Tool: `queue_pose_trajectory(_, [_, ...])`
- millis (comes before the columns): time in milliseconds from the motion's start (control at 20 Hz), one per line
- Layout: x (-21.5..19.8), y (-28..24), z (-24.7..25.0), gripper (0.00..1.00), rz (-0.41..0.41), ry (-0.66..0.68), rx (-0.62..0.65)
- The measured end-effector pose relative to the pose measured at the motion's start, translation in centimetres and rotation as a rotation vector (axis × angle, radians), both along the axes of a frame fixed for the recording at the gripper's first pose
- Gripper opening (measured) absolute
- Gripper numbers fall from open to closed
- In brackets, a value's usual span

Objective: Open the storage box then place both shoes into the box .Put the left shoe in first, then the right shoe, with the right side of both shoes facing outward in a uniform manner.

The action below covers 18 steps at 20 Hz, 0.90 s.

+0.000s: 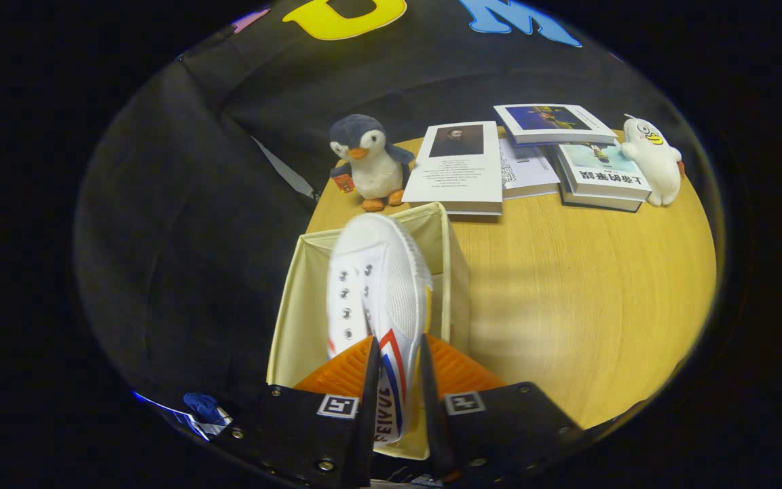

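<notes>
The gripper (396,380) is clamped on a white canvas sneaker (377,285) — both fingers press on its side panel near the heel, one on each face, with the striped logo between them. The shoe hangs toe-forward over the open cream fabric storage box (296,312), which sits at the near edge of the round wooden table (567,305), so the box is already open and this looks like the lowering of a shoe into it. Whether it is the left or the right shoe I cannot tell, nor whether another shoe already lies inside — the sneaker and the fingers cover most of the box's floor.

The next move likely calls for easing the shoe down along one wall, keeping the same side facing out, and only then spreading the fingers.

Beyond the box stand a plush penguin (370,163), several books (462,166) and a white plush duck (652,159), well clear of the work.
</notes>
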<state>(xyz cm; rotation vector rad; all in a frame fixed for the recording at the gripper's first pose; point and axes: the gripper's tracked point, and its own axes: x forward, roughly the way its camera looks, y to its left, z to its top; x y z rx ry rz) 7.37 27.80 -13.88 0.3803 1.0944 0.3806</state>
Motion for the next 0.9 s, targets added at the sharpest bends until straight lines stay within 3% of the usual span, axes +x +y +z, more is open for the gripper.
queue_pose_trajectory(50, [0.8, 0.0, 0.8, 0.39, -0.03, -0.039, 0.025])
queue_pose_trajectory(200, [2.0, -1.7, 3.0, 0.98, -0.077, -0.108, 0.03])
queue_pose_trajectory(550, [1.3, -7.5, 8.0, 0.98, -0.087, -0.282, 0.025])
queue_pose_trajectory(900, [0.3, -19.2, 15.0, 0.98, -0.179, -0.571, -0.163])
